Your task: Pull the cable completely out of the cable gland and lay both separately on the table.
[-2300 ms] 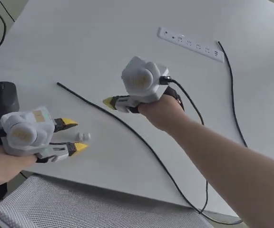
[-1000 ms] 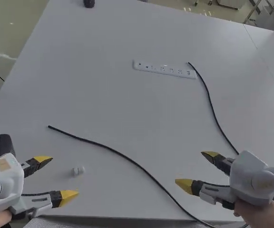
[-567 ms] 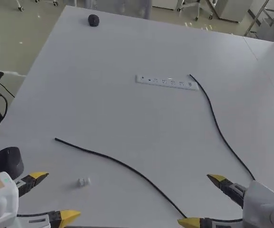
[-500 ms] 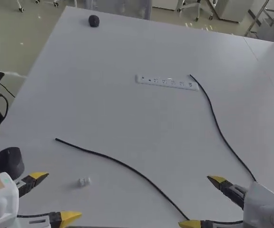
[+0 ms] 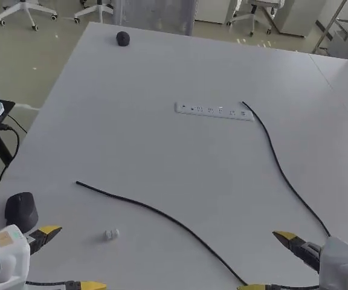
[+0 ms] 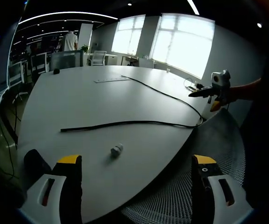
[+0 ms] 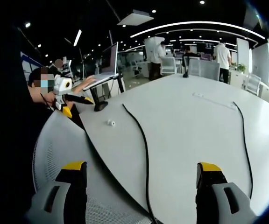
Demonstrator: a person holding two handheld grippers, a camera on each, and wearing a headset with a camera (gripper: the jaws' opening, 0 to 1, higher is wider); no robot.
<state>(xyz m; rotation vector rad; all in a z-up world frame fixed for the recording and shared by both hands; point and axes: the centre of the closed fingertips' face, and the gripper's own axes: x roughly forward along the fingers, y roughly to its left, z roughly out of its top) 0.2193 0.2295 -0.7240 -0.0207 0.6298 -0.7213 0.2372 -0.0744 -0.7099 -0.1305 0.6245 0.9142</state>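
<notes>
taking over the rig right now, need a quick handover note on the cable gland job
Left gripper: open, empty, at the table's near left edge.
Right gripper: open, empty, at the near right edge.
Cable gland: small white piece lying on the table, near left side.
Cable: black, lying loose on the table, clear of the gland, running toward the near edge.
Done: cable is out of the gland and both lie apart.
Left: nothing I can see; the job looks complete.

The left tongs (image 6: 136, 159) gape above the tabletop (image 6: 78, 88) edge; the gland (image 6: 117, 150) (small, white) lies near the cable (image 6: 125, 123), not touching.
</notes>
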